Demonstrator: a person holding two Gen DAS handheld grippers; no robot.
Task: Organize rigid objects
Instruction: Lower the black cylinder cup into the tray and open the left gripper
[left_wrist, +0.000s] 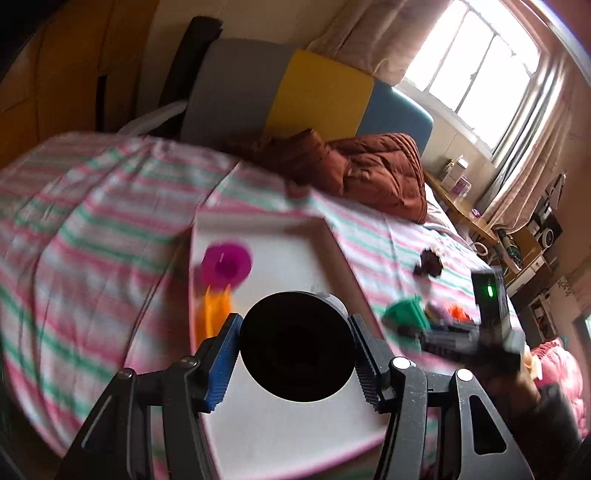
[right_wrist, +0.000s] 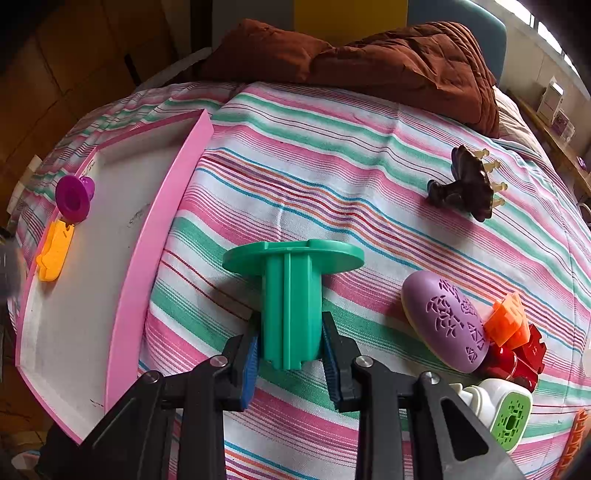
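Left wrist view: the left claw (left_wrist: 295, 345) is closed on a black cup (left_wrist: 297, 343), one pad on each side of it, its dark mouth facing the camera. The cup hangs above the white floor of a pink-rimmed tray (left_wrist: 288, 254) lying on a bed with a striped sheet (left_wrist: 92, 229). At the tray's left edge lie a magenta spool (left_wrist: 226, 263) and, just nearer, an orange piece (left_wrist: 216, 314); both are blurred. The right claw (left_wrist: 461, 332) appears at the right, blurred, beside a green spool (left_wrist: 406, 314).

Right wrist view: the right claw (right_wrist: 290, 349) is closed on the stem of the green spool (right_wrist: 291, 295), its flange at the far end, over the striped sheet (right_wrist: 332, 155) just right of the tray (right_wrist: 155, 240). Whether the flange touches the sheet cannot be told. To the right lie a purple oval case (right_wrist: 443, 321), an orange block (right_wrist: 506, 321) on a red piece (right_wrist: 517, 362), and a white and green piece (right_wrist: 506, 410). Farther off lies a dark brown comb-like thing (right_wrist: 465, 184), and beyond it a brown quilt (right_wrist: 369, 55).
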